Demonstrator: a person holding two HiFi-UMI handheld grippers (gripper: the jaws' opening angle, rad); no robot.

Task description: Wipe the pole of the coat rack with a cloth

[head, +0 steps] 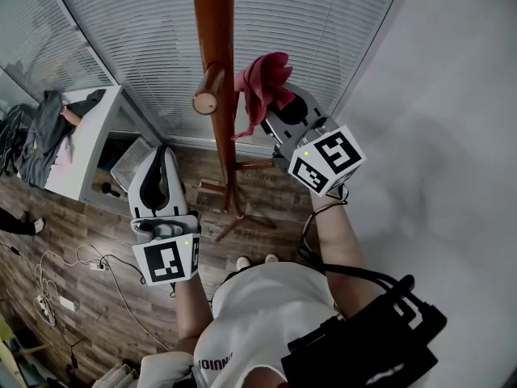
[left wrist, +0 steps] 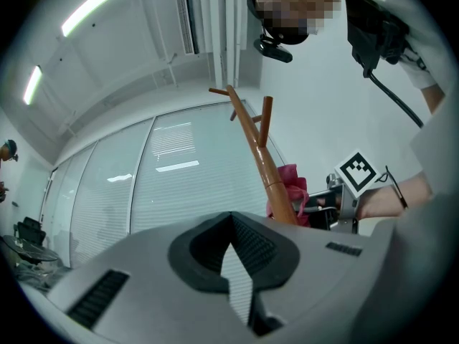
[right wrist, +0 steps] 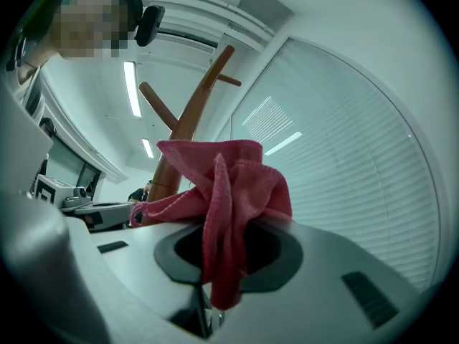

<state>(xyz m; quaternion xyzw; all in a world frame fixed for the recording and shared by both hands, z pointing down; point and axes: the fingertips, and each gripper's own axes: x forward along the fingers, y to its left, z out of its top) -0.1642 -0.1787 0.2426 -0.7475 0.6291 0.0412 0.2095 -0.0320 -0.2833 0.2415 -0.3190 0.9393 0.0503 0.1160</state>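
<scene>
Fingers (right wrist: 280, 255) of the right gripper (head: 275, 120) are clamped on a red cloth (right wrist: 229, 185). One fold is pinched between the dark pads and hangs below them, and the rest bunches up above the tips. In the head view the cloth (head: 262, 83) is raised just right of the pole (head: 214, 31), level with a round-ended peg (head: 208, 95). A flap reaches toward the wood, but whether it touches the pole cannot be told. The left gripper (head: 160, 153) has its tips together, with only a thin sliver of light showing between the pads lower down and nothing held. It hangs lower, to the left of the pole and apart from it. In its own view the left gripper (left wrist: 231, 224) looks up along the slanting pole (left wrist: 252, 142) toward the cloth (left wrist: 295, 192). The coat rack stands on the wood floor (head: 97, 225), its feet (head: 234, 212) close to the edge where the blinds (head: 145, 23) meet the floor.
</scene>
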